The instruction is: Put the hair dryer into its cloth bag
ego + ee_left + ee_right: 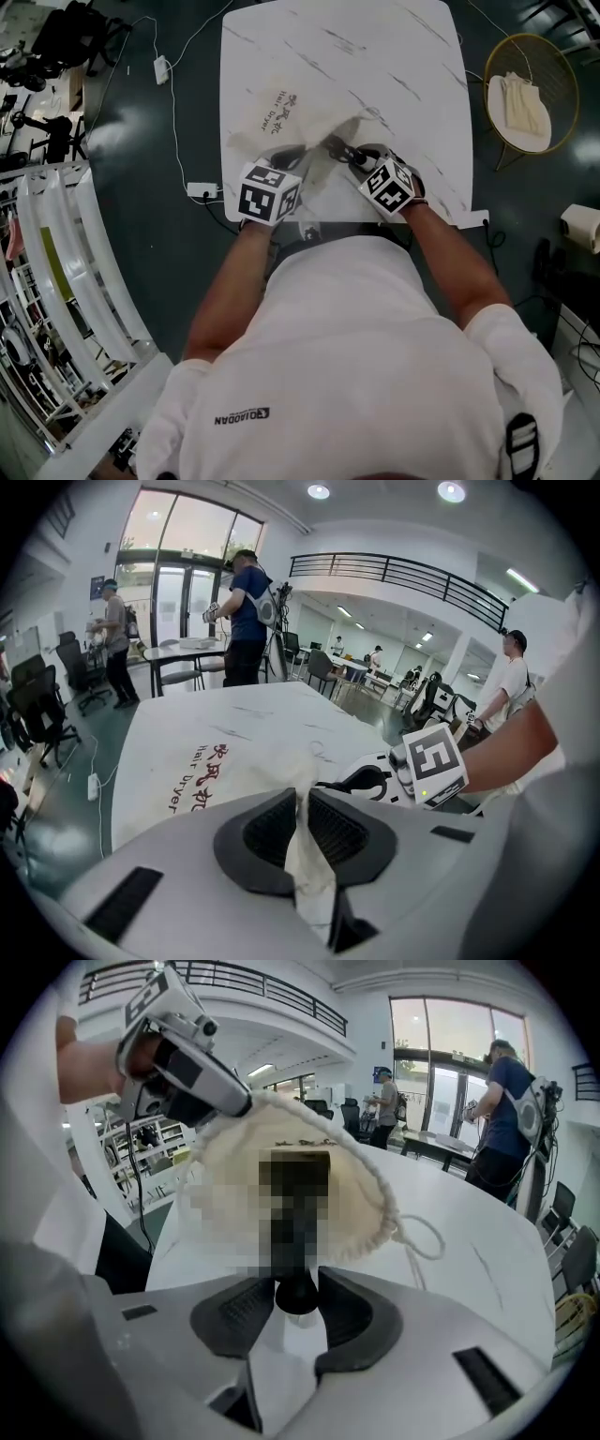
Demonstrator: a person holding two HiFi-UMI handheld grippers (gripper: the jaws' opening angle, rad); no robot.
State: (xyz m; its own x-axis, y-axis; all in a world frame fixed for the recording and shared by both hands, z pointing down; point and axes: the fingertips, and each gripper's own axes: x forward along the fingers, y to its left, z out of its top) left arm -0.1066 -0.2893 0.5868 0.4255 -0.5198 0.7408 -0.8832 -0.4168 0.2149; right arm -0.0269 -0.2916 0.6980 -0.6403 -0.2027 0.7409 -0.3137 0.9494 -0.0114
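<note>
On the white marble table (394, 56) the cloth bag (281, 117) lies flat. The left gripper (300, 803) has its jaws together on the edge of the bag's mouth and lifts it. The right gripper (298, 1286) is clamped on the black handle end of the hair dryer (298, 1299), whose front already sits inside the open mouth.

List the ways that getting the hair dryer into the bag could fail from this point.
1. The left gripper pinches only a thin fold of the cloth bag rim; if it slips, the mouth may collapse.
2. The right gripper holds the hair dryer by the very end of its handle, so it could pivot or slide out when pushed.
3. The drawstring loops loose beside the mouth and might snag.
</note>
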